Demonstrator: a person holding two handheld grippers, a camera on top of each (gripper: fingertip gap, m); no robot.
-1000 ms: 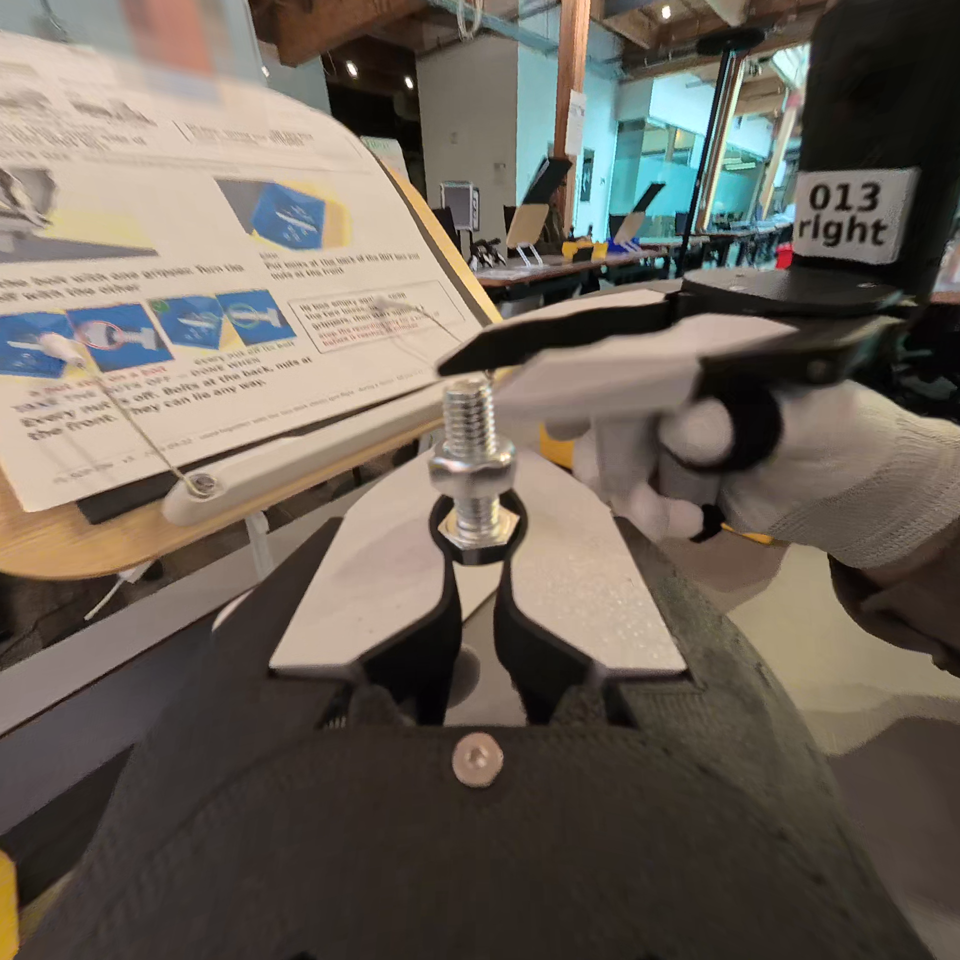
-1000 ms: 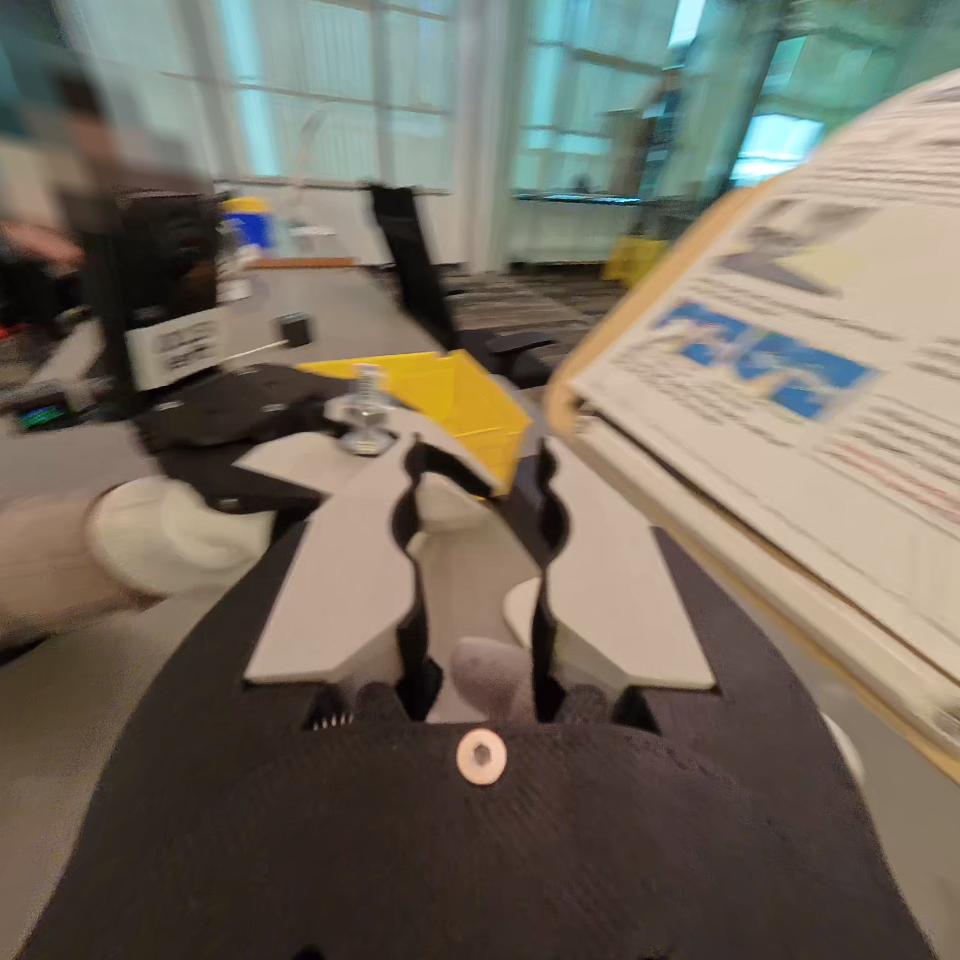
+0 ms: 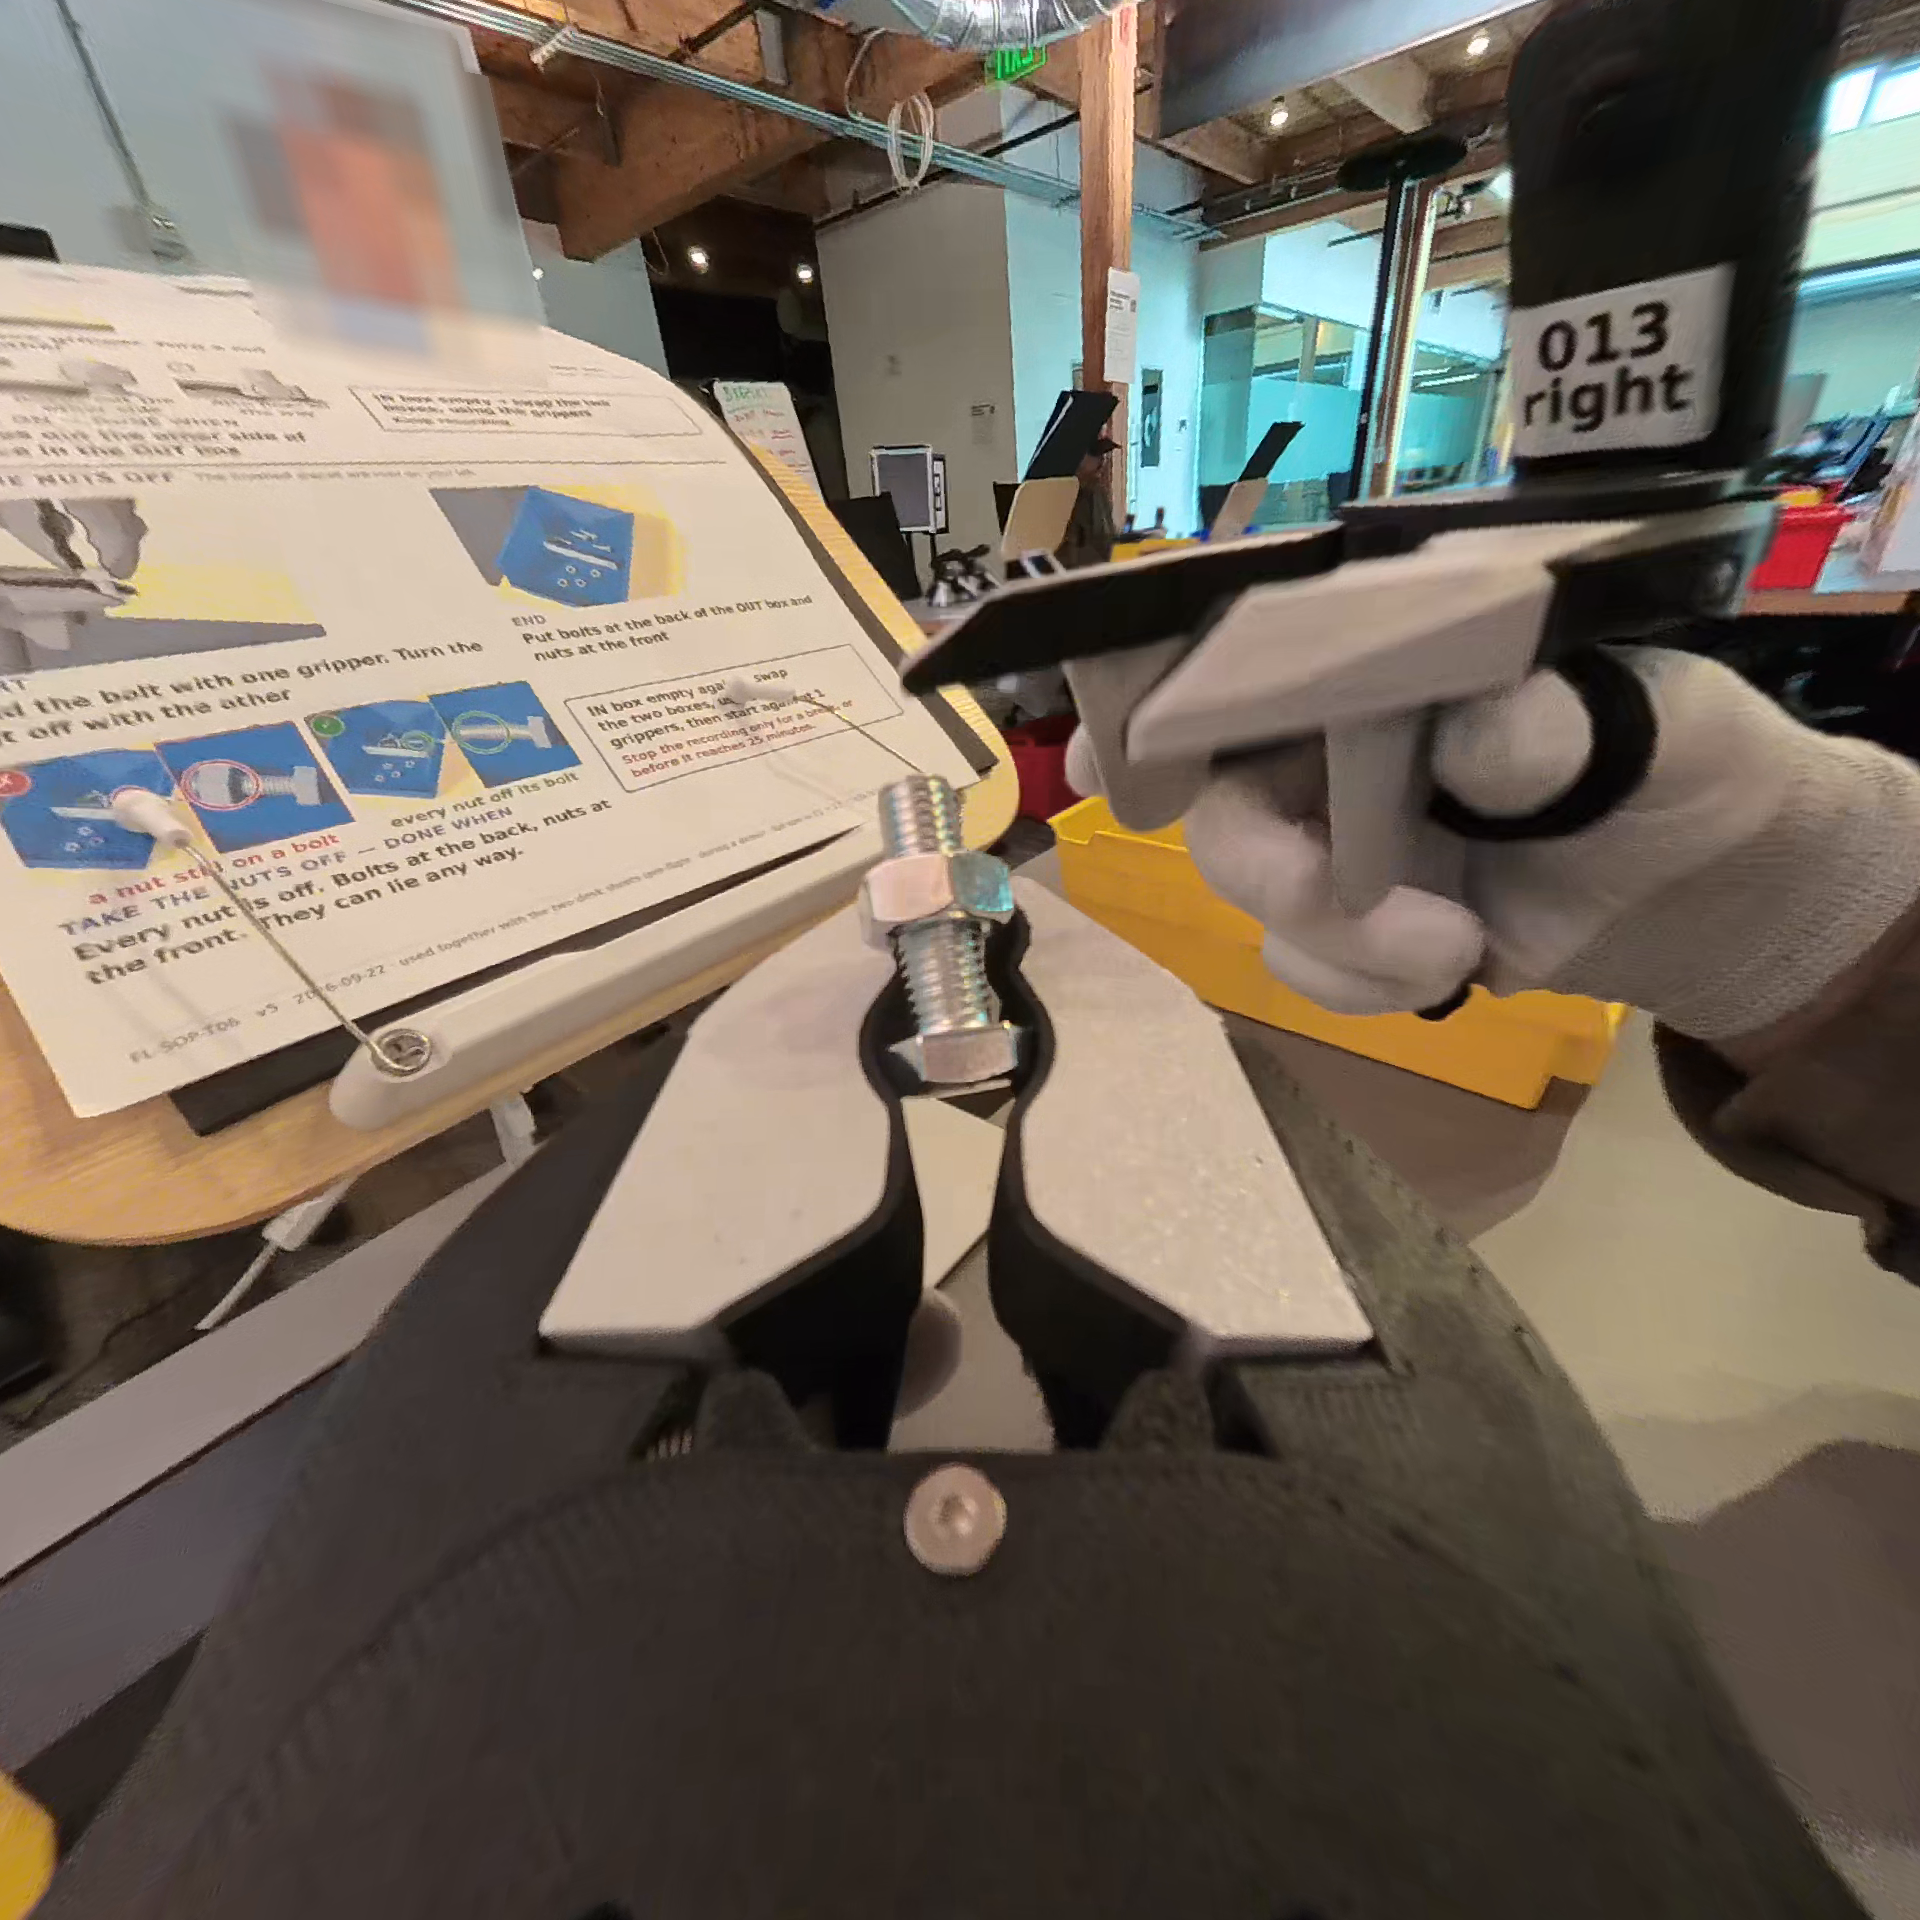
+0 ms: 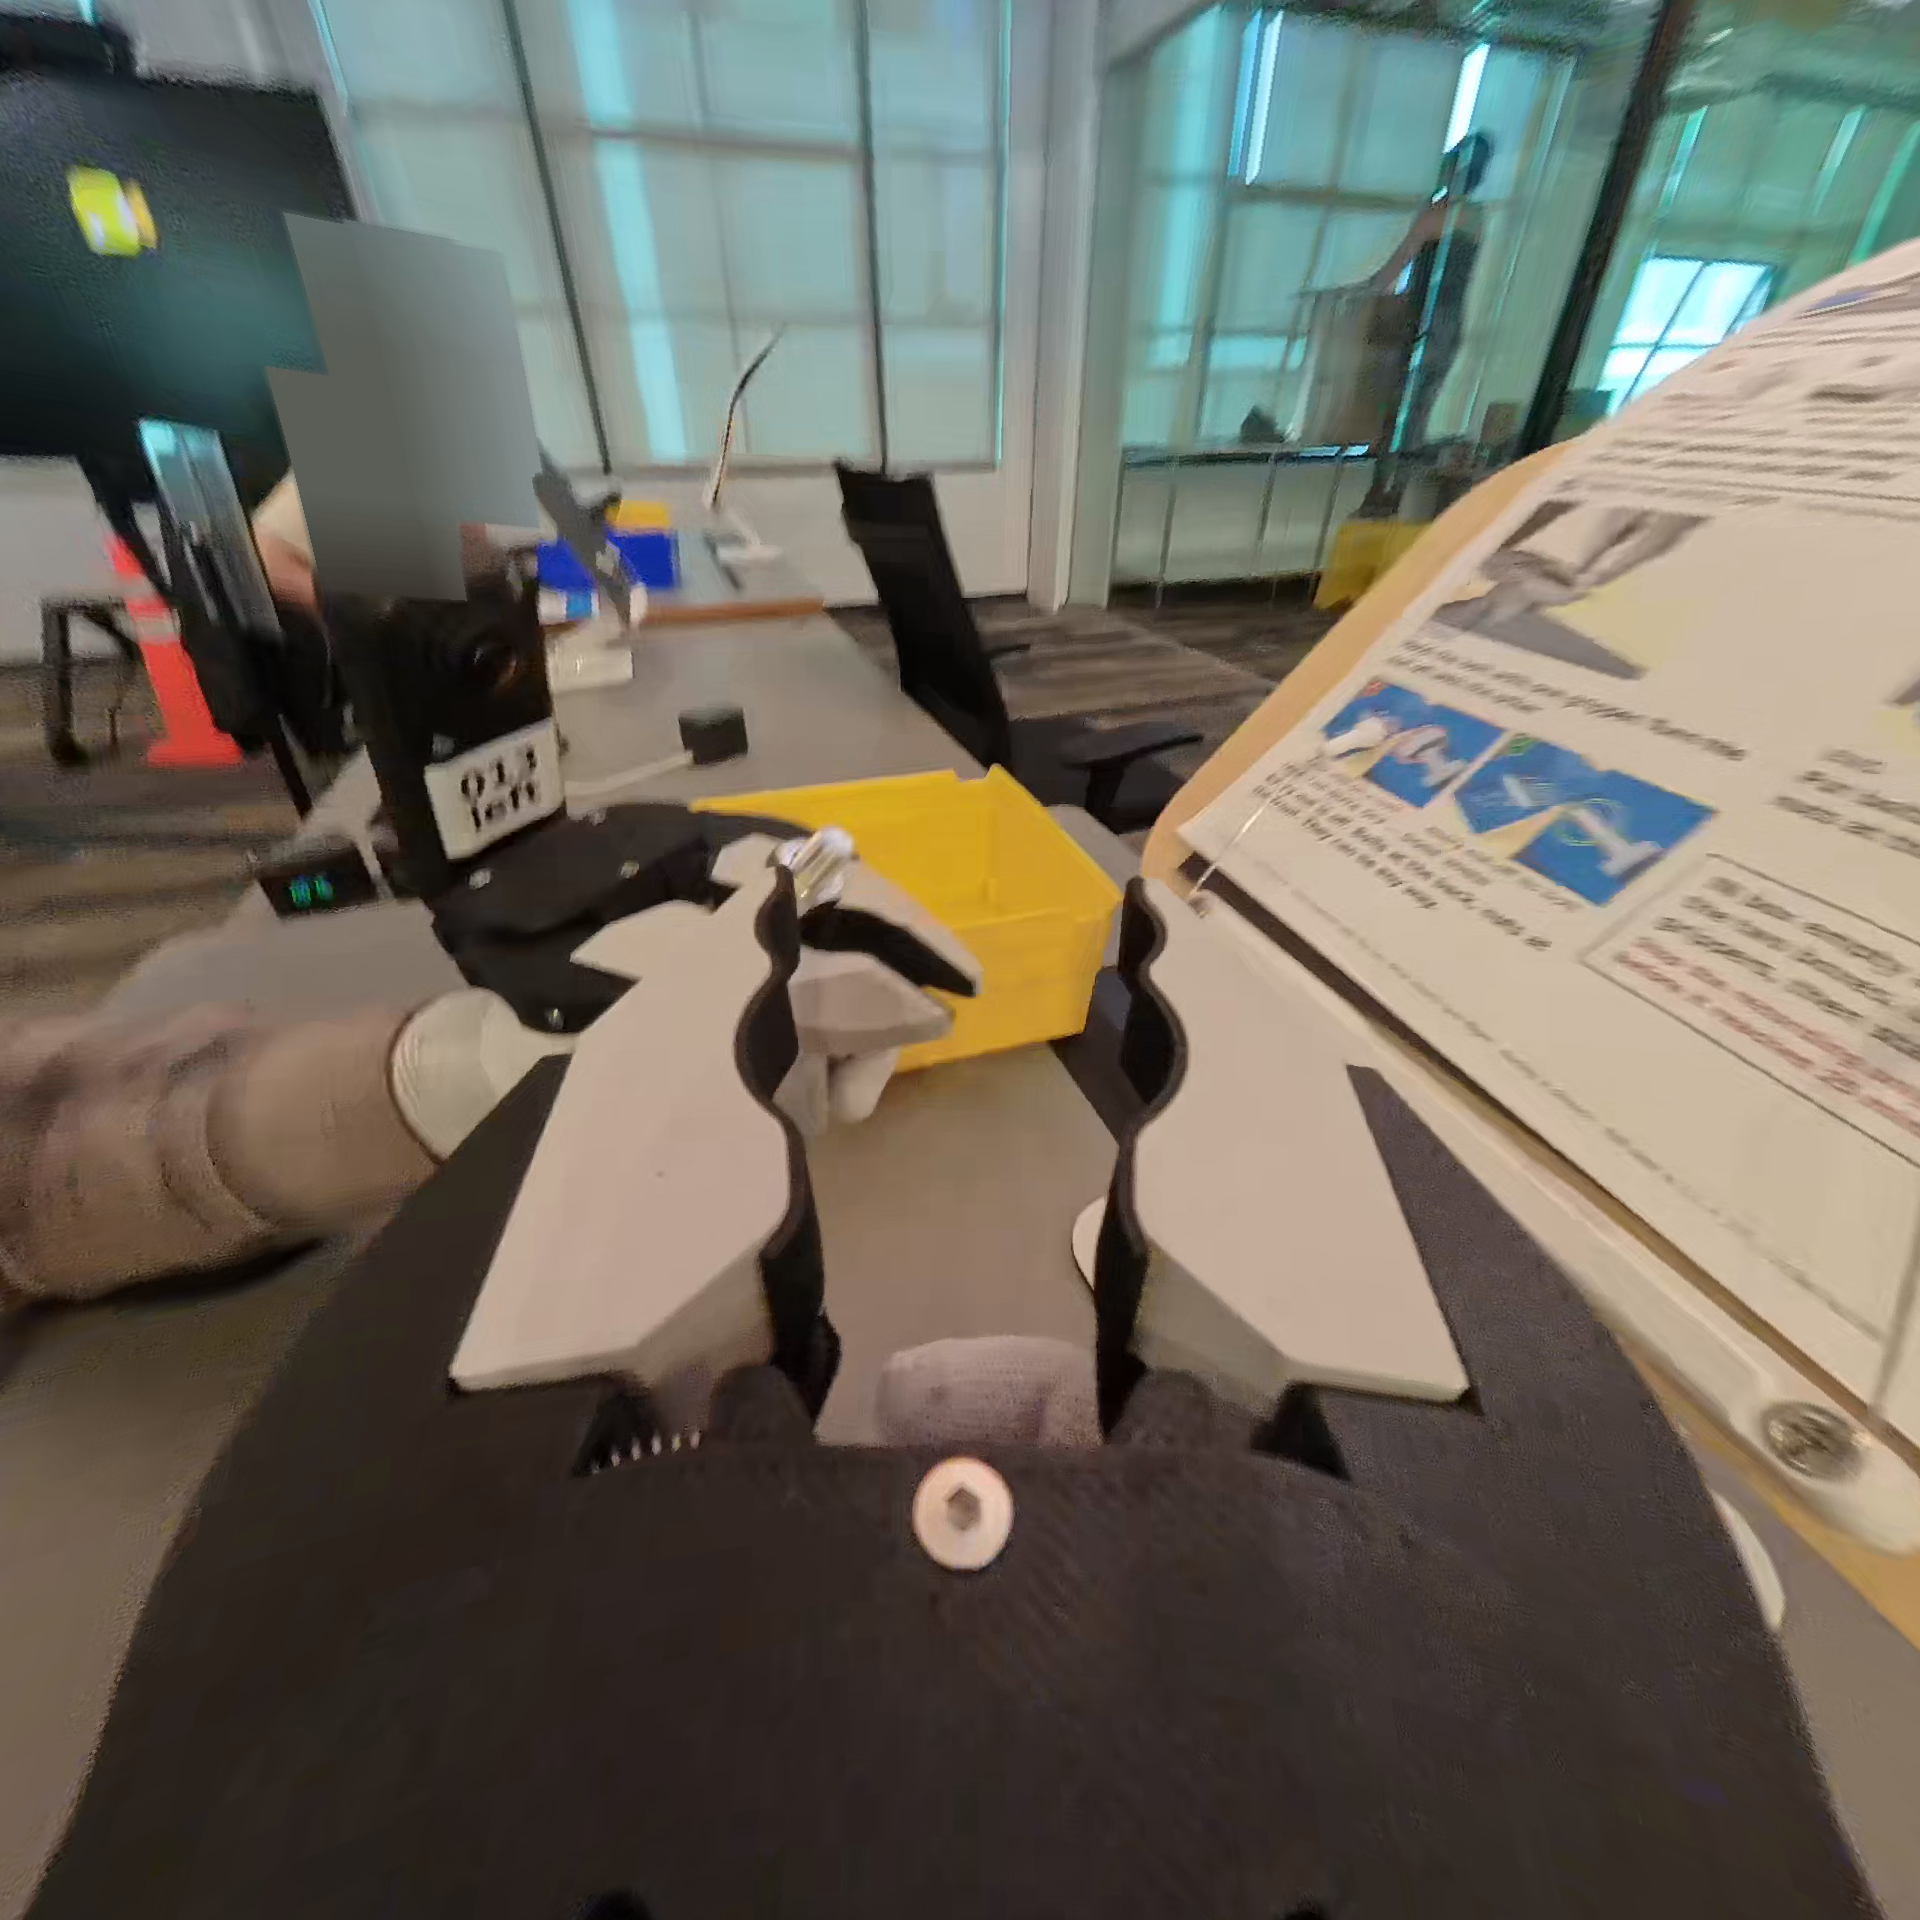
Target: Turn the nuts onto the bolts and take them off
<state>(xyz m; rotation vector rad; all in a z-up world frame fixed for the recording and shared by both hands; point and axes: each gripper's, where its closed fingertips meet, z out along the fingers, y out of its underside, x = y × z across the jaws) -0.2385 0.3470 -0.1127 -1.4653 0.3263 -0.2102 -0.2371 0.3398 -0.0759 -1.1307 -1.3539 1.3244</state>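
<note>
The left gripper (image 3: 951,997) fingers clamp the bolt (image 3: 940,935) by its head, nut (image 3: 935,888) above them. The right gripper (image 4: 951,997) fingers are spread wide, empty, beside the bolt.

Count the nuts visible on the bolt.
1. A single hex nut sits mid-thread on the bolt, above the left gripper clamping the bolt head. Others may be hidden inside the yellow bin.

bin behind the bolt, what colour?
Yellow: the open plastic bin is plain yellow throughout, clearest in the right wrist view.
</note>
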